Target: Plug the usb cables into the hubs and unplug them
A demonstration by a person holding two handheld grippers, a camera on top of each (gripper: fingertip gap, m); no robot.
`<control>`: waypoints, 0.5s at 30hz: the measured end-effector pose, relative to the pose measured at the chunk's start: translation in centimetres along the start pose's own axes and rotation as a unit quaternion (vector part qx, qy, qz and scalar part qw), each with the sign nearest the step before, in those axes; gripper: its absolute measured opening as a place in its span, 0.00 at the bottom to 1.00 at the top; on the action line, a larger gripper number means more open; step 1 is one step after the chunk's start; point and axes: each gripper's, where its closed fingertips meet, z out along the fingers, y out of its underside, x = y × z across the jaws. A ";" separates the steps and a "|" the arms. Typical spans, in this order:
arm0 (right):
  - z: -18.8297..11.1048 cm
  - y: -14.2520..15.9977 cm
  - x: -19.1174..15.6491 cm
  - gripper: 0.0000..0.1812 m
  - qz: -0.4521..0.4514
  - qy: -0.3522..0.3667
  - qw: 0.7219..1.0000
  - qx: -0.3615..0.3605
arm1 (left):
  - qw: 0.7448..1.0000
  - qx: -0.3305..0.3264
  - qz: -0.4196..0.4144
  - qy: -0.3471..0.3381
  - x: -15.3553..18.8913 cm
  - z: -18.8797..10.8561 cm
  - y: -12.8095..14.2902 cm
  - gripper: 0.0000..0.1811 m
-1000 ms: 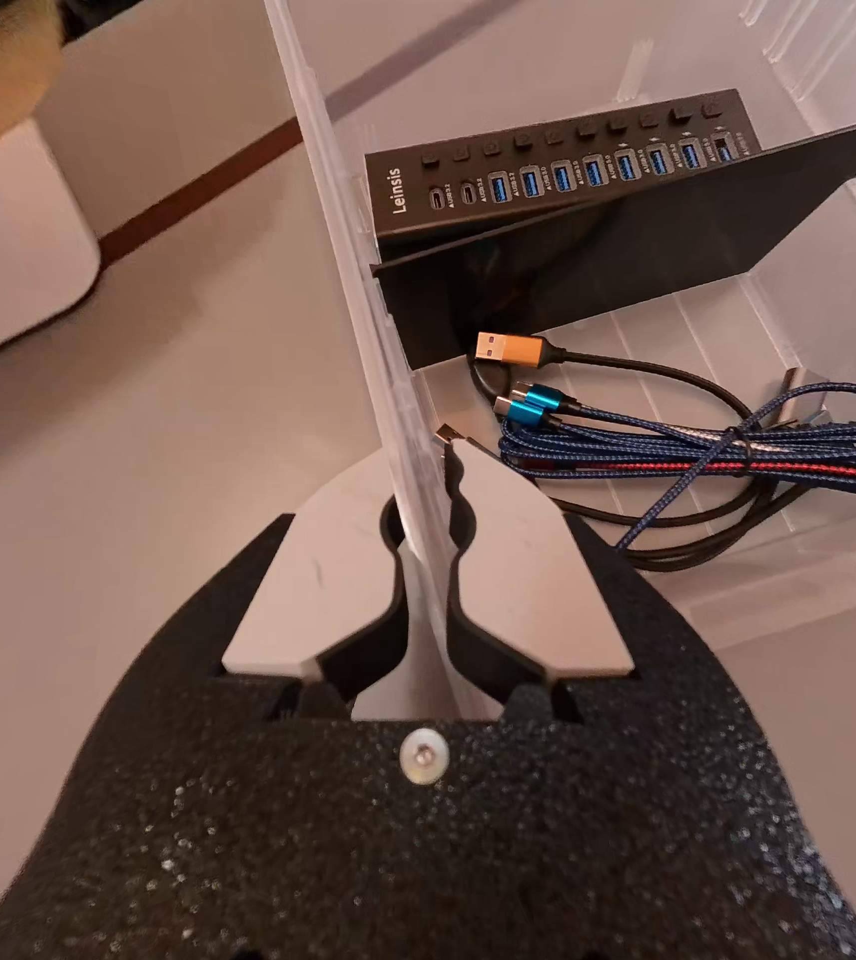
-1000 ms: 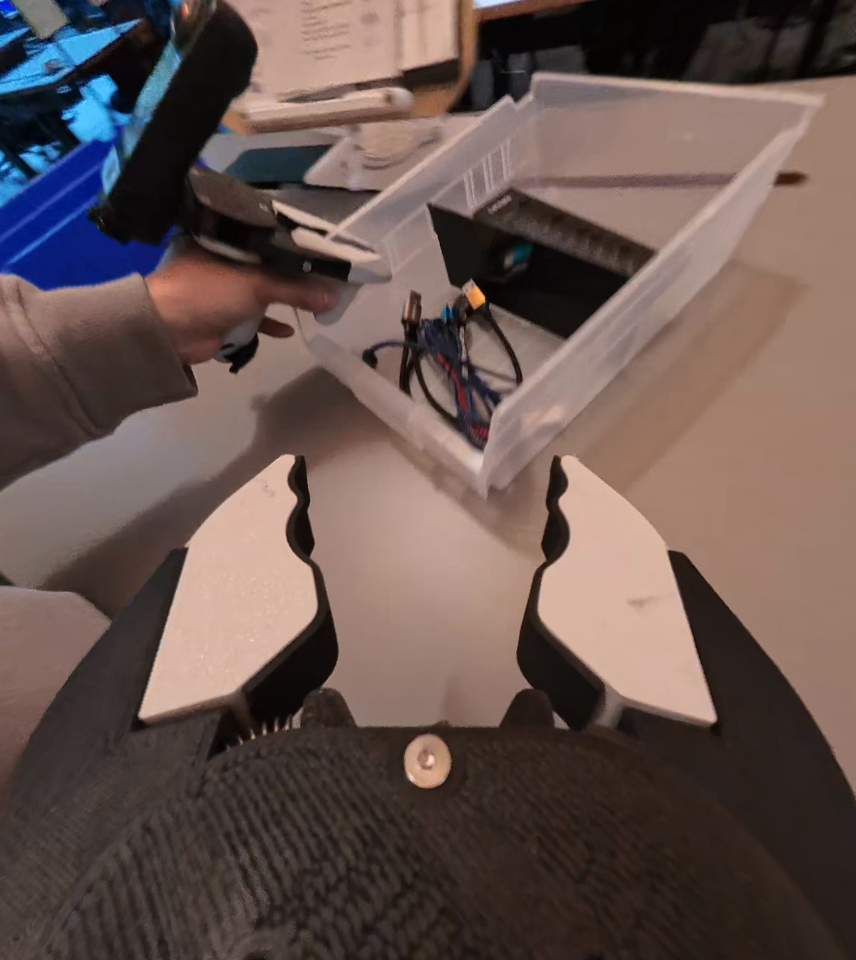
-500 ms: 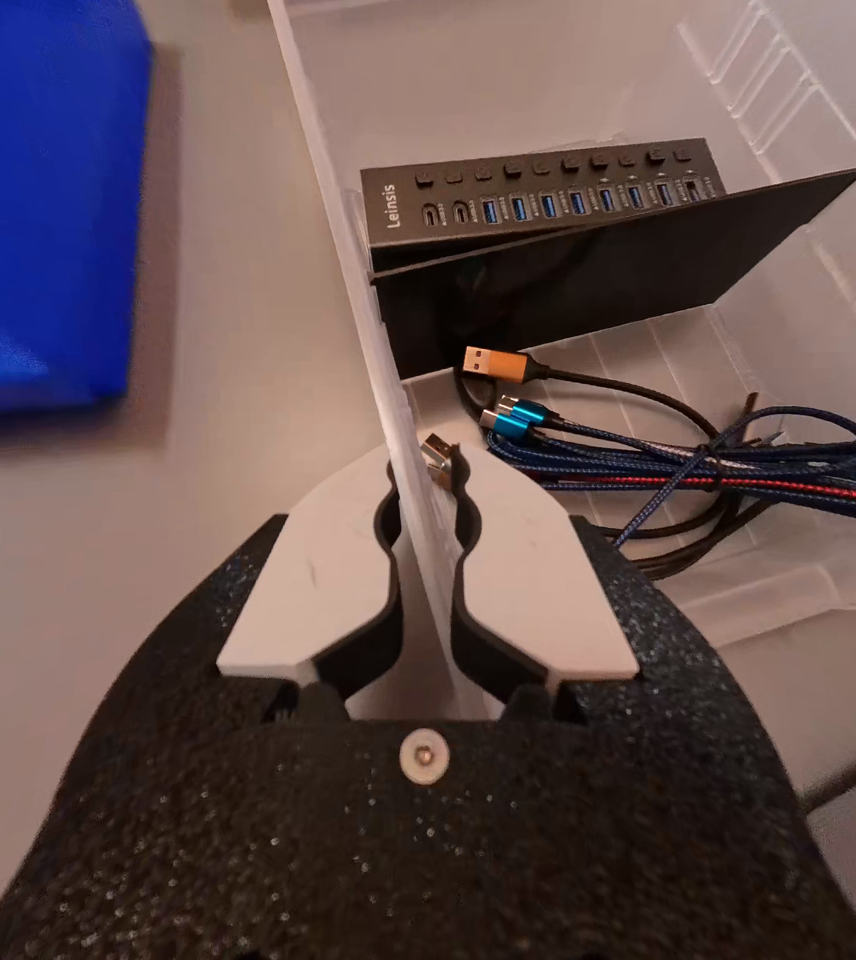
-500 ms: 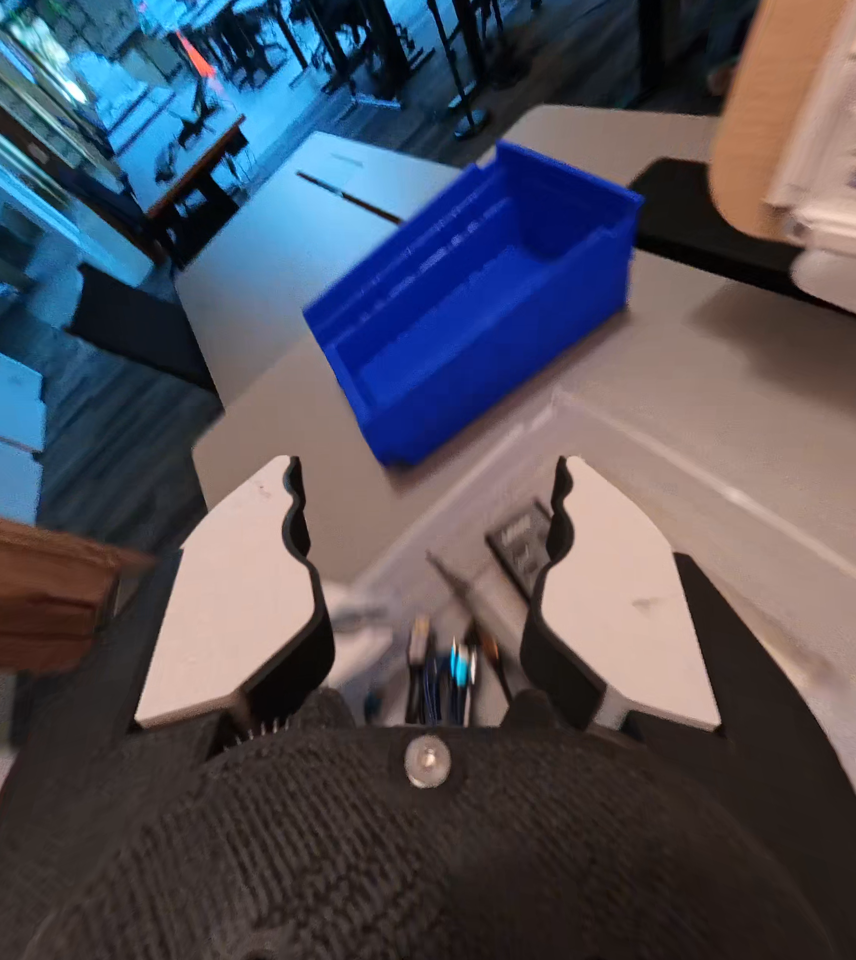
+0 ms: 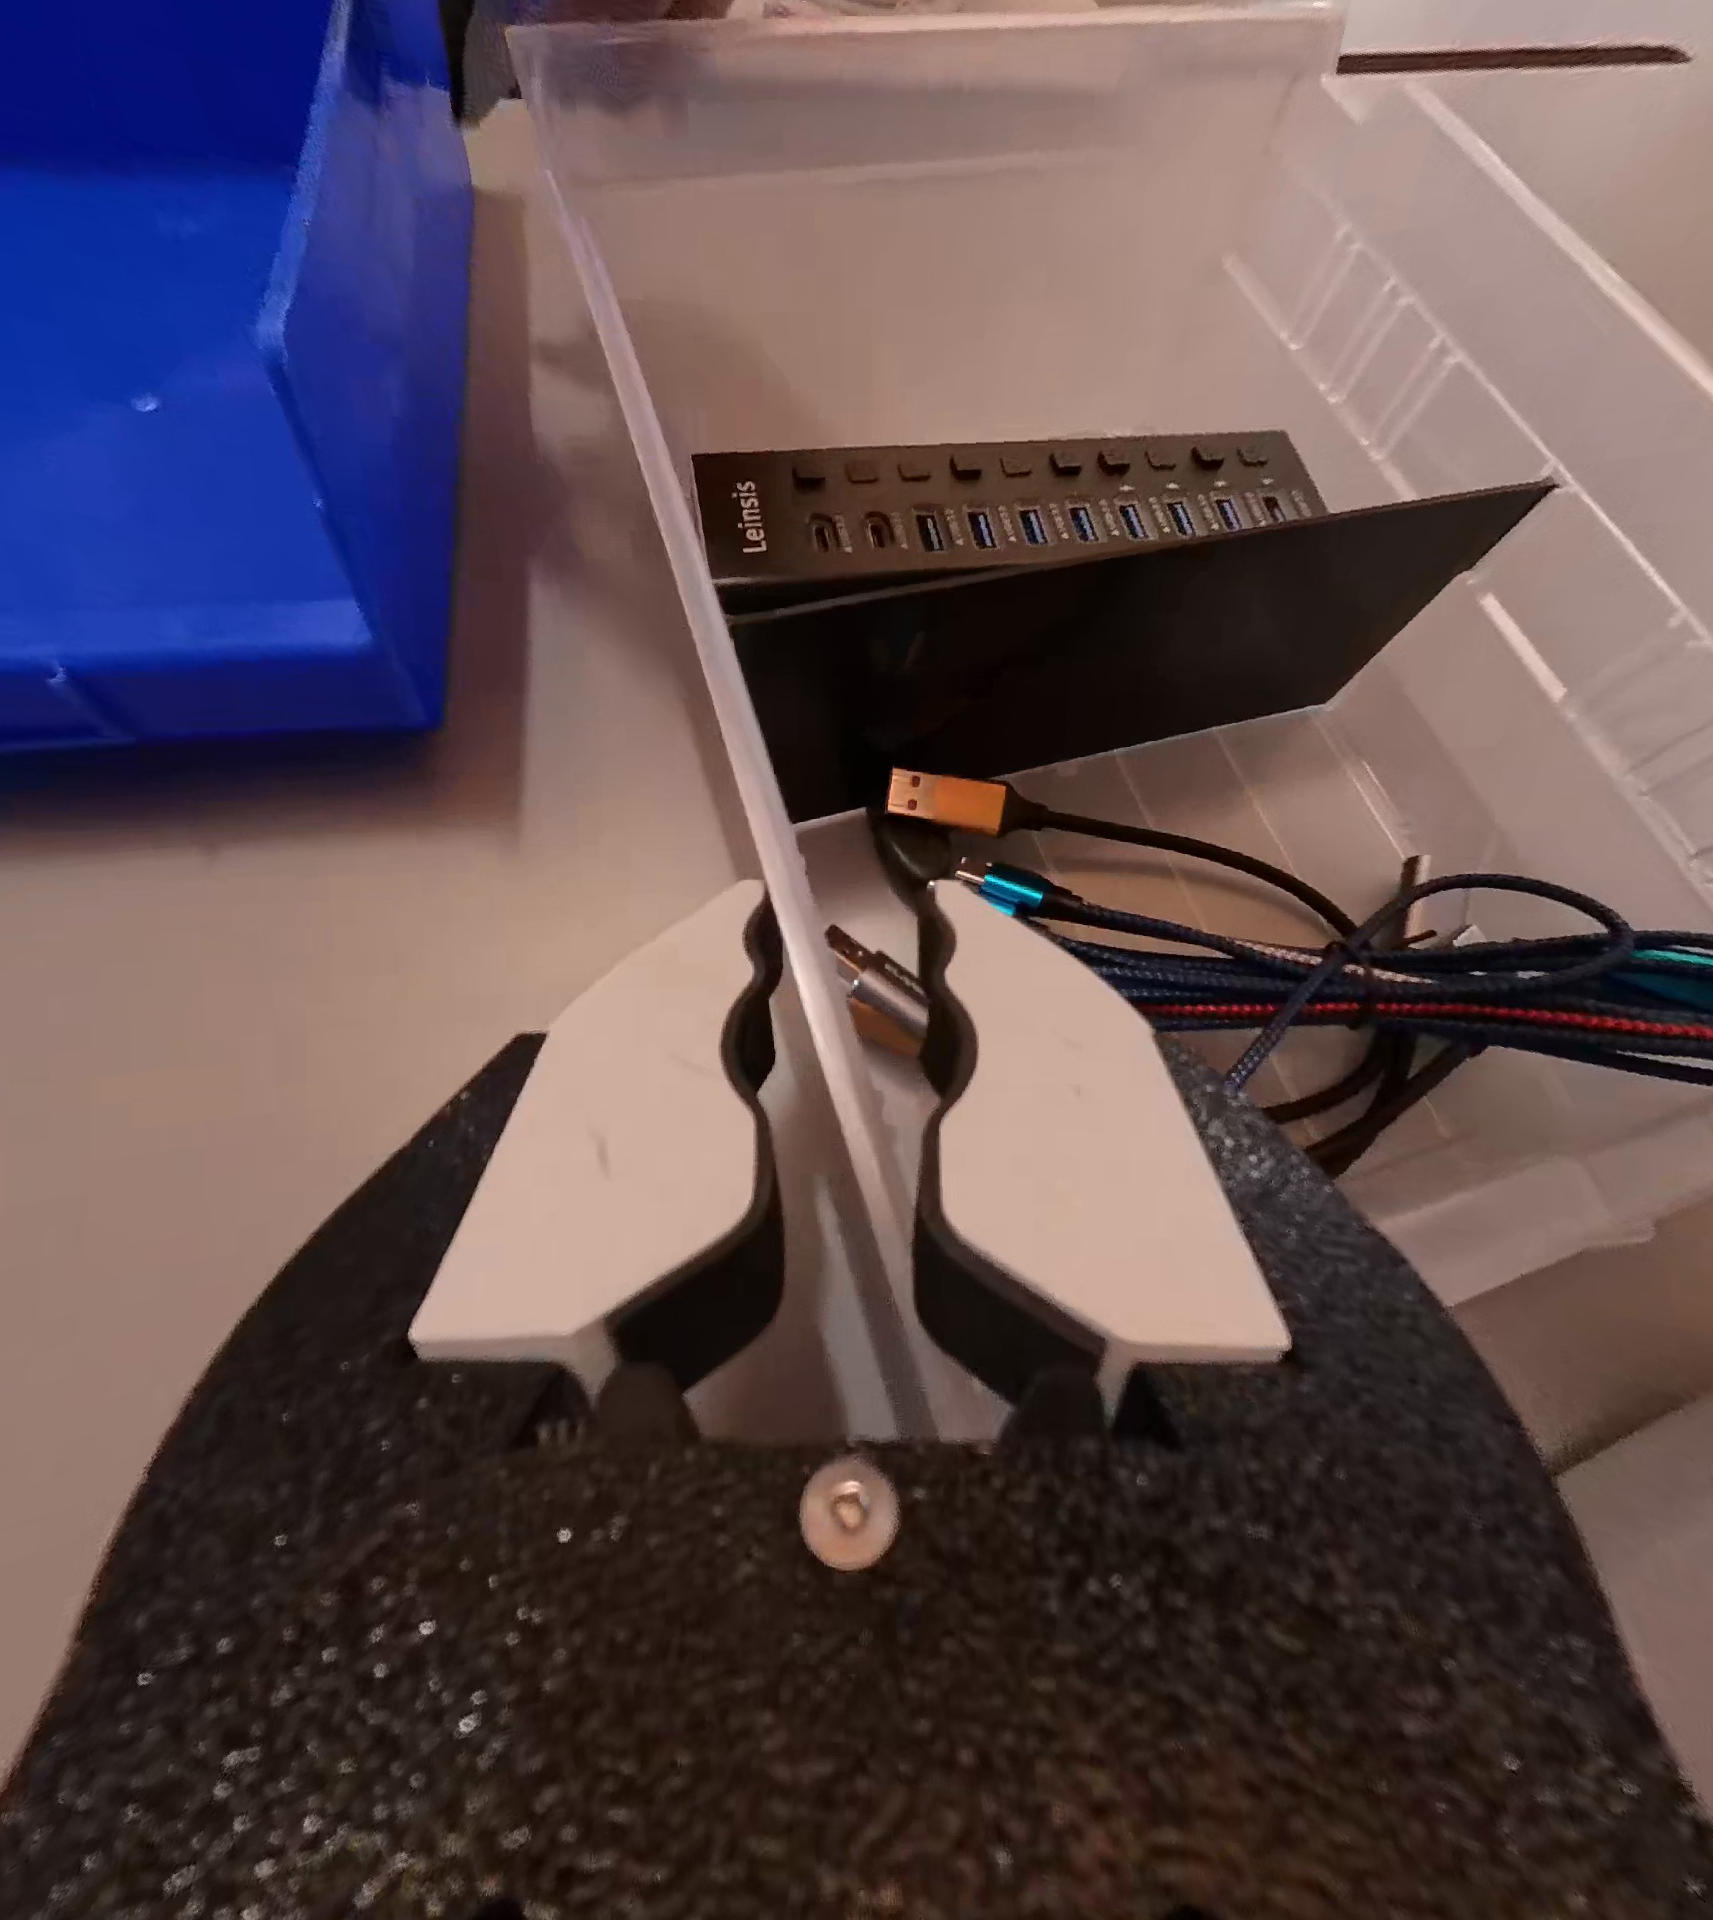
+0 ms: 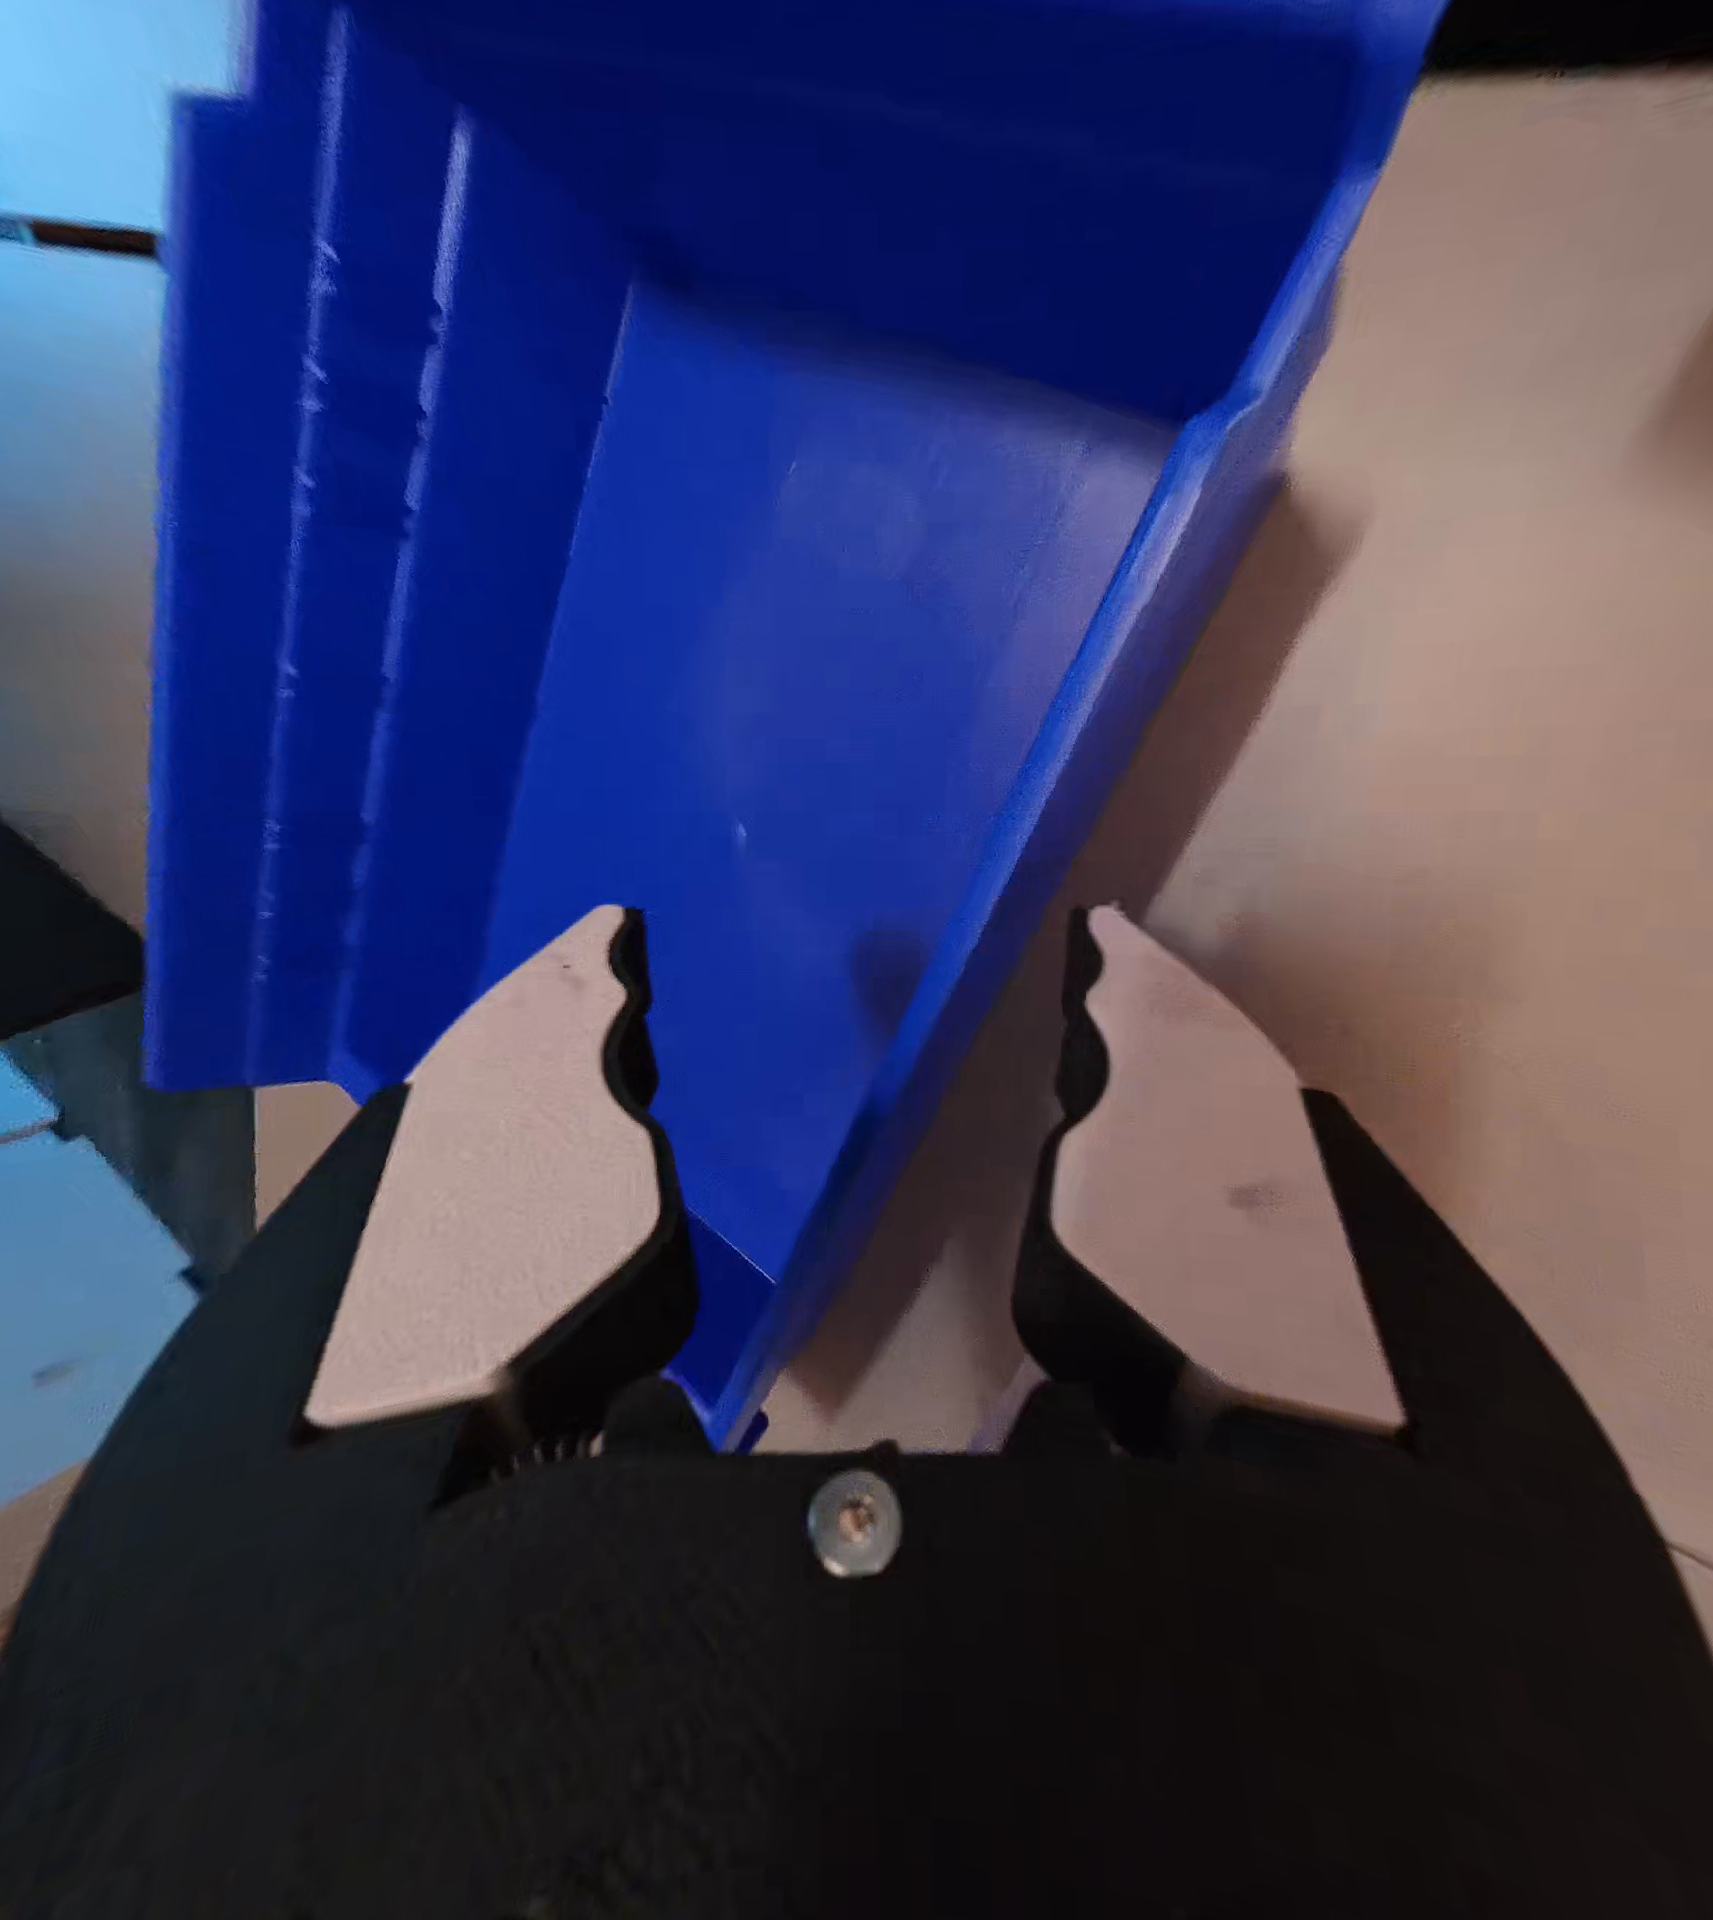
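We straddle the near side wall of a clear plastic bin [image 5: 935, 135] with the left gripper [image 5: 847, 904]: one finger stands outside the wall, the other inside, and the gap between them is wider than the thin wall, so the fingers are parted and not pinching it. Inside the bin, a black multi-port USB hub [image 5: 997, 514] leans against the far part, its row of ports facing up toward us. Below it lies a bundle of USB cables [image 5: 1454, 987], braided in dark blue and red, with three plugs pointing our way: an orange-shelled plug [image 5: 940, 798], a teal-shelled plug [image 5: 1003, 883] and a silver plug [image 5: 873, 987] lying just inside the wall, between our fingers.

The right gripper [image 6: 857, 920] hangs with its fingers spread wide over the side wall of a blue plastic bin [image 6: 831, 623], gripping nothing; that bin sits on the beige table [image 5: 208, 987] just beside the clear one.

We judge the cables light and limp, so the braid will sag and drag the bundle if we lift by it. The rigid plug shells are the places to grip, across their flat faces. The hub looks stiff but light and merely propped, likely to slide under insertion force unless braced.
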 end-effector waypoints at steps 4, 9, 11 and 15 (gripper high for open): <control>2.0 0.7 2.6 0.38 -0.027 0.081 0.995 -0.047 | 1.000 0.012 0.015 -0.001 -0.2 0.1 -0.4 0.14; 3.4 2.0 2.7 0.17 -0.044 0.101 0.988 -0.108 | 0.999 0.023 0.024 -0.018 -0.8 0.6 -0.7 0.20; 3.5 2.3 2.9 0.18 -0.073 0.120 0.982 -0.127 | 0.999 0.018 0.031 -0.018 -0.9 0.9 -0.7 0.23; 3.8 2.4 2.9 0.16 -0.091 0.134 0.977 -0.142 | 0.997 0.014 0.070 -0.029 -1.1 1.4 -0.8 0.29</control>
